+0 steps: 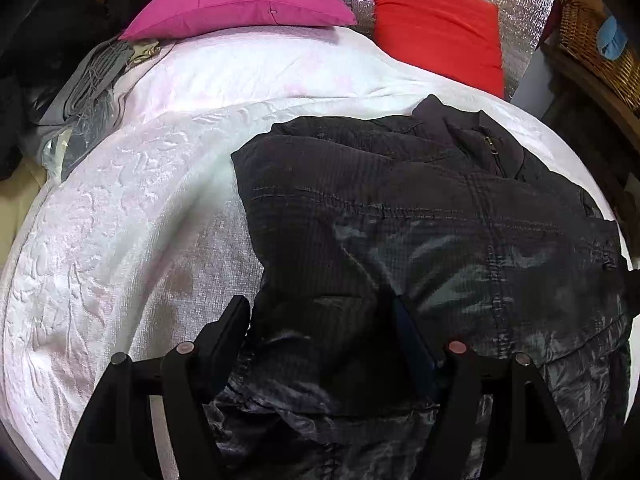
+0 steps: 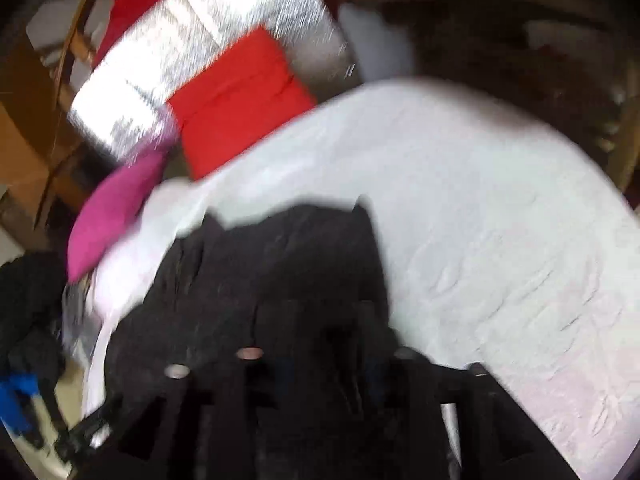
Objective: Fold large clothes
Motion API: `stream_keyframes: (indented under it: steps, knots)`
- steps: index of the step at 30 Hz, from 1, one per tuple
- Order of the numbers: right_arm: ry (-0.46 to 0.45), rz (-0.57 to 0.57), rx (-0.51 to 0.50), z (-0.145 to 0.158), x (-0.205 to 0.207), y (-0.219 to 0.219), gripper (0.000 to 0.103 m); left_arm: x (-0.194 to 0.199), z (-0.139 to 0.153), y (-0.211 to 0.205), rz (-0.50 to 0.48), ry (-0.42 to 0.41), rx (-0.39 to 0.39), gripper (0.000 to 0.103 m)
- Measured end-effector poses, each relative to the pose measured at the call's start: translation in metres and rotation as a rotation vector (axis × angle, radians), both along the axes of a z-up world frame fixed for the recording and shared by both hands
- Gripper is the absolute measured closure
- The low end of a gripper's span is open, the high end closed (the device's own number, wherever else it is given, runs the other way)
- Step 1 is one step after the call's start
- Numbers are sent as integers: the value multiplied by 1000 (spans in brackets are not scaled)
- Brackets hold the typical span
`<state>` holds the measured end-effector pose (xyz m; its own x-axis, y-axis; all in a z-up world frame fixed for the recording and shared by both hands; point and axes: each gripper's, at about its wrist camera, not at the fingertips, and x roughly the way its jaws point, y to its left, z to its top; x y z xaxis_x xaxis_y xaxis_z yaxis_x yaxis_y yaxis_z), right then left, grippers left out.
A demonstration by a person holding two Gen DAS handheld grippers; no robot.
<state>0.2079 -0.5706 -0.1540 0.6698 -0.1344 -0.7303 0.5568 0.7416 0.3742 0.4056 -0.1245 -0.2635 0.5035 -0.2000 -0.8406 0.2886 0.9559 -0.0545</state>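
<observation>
Jackets: you have one black quilted jacket (image 1: 420, 220) on the bumpy white bedspread (image 1: 120, 220). Your left gripper (image 1: 320, 320) stands apart over its shiny lining; your right gripper (image 2: 316, 340) is too blurry to tell. Two pillows sit far: one pink pillow (image 1: 236, 4), one red pillow (image 1: 436, 24).

Right wrist view motion-blurred; right tool (image 2: 320, 344) fingertips lost against black jacket (image 2: 280, 264).

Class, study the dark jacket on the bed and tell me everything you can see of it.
The jacket is black and quilted, with stitched seams, a shiny, crinkled lining showing near the camera, and a collar with a small brass zip pull at its far end. It lies spread but rumpled, partly folded over itself, on the white bedspread. The left gripper stands with its fingers wide apart over the near edge, cloth between them. In the blurred right wrist view it is a dark heap.
</observation>
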Motion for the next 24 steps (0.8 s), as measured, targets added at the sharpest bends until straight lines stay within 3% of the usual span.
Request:
stream_keyframes:
  steps: [1,4,6,7,10,16,24]
  knots:
    - [-37,-23,-45,8,-4,2,22,0,0,-1,0,-4,6,29]
    - [-172,-12,-117,26,-12,17,22,-1,1,-3,1,-17,23,29]
    - [-142,72,-177,31,2,35,26,-3,1,-5,1,-27,35,29]
    - [-128,115,-205,28,10,45,35,-3,1,-7,0,-33,44,29]
    - [-35,213,-250,13,36,69,49,-3,0,-9,2,-39,55,29]
    - [160,237,-201,-41,67,69,49,-5,0,-10,1,-45,62,27]
    - [99,276,-174,-5,33,80,48,-5,0,-5,26,-41,66,23]
